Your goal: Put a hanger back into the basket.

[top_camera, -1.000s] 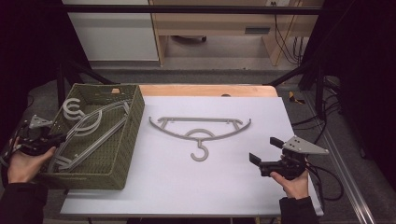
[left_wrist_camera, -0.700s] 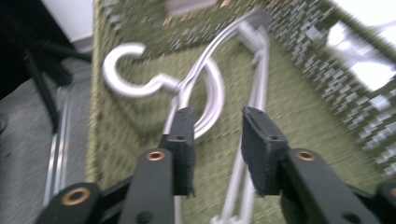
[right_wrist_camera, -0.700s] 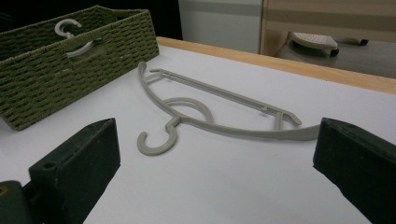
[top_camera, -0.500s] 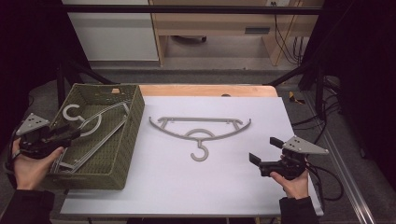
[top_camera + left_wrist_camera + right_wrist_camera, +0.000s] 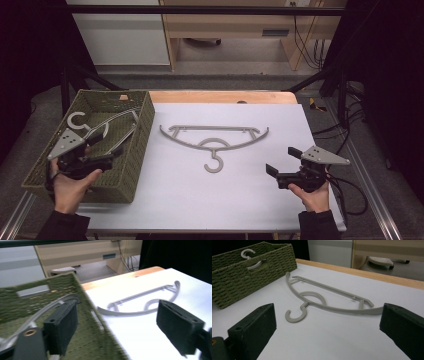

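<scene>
So there's 1 grey hanger (image 5: 215,139) lying flat on the white table (image 5: 200,200), roughly mid-table. In the high view its long axis runs straight across, left to right, with the bar on the far side and the hook (image 5: 214,163) pointing back toward the person, open end curling to the left. Both arm tips turn up toward the far edge.

A 2nd hanger (image 5: 102,129) sits inside the green woven basket (image 5: 132,165) at the left side of the table, resting at a slant, its hook up near the far-left corner.

The left gripper (image 5: 102,157) is above the basket's near-right part. Its jaws have just been opening and stand spread wide with nothing pinched; in the left gripper view 1 pad is over the basket interior, the other out over the table, straddling the basket wall.

The right gripper (image 5: 282,161) hovers low near the table's right front, aimed at the table hanger, jaws spread, empty, well apart from it.
</scene>
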Available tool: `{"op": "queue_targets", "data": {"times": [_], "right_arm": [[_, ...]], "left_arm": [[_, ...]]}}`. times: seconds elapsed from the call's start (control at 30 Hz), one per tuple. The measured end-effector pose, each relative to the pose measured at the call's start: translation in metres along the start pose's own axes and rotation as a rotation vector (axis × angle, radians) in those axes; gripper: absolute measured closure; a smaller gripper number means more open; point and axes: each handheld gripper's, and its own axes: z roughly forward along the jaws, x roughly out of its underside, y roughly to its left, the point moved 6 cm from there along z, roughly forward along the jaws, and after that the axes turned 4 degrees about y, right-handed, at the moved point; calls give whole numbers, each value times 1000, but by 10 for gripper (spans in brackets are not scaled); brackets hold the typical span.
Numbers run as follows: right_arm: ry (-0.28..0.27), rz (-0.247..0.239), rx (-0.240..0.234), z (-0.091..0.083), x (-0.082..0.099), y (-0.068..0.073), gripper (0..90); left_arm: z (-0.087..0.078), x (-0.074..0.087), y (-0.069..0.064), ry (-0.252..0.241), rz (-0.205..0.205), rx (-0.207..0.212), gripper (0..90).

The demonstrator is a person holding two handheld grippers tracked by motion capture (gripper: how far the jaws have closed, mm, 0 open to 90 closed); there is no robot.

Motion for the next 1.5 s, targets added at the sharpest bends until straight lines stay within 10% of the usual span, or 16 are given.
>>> {"op": "queue_targets", "data": {"times": [0.9, 1.5], "right_arm": [[82, -16, -25, 35, 10, 6, 32], [270, -112, -34, 132, 8, -4, 167]], "left_arm": [[36, 34, -91, 31, 82, 183, 97], [53, 64, -107, 111, 106, 217, 100]]}}
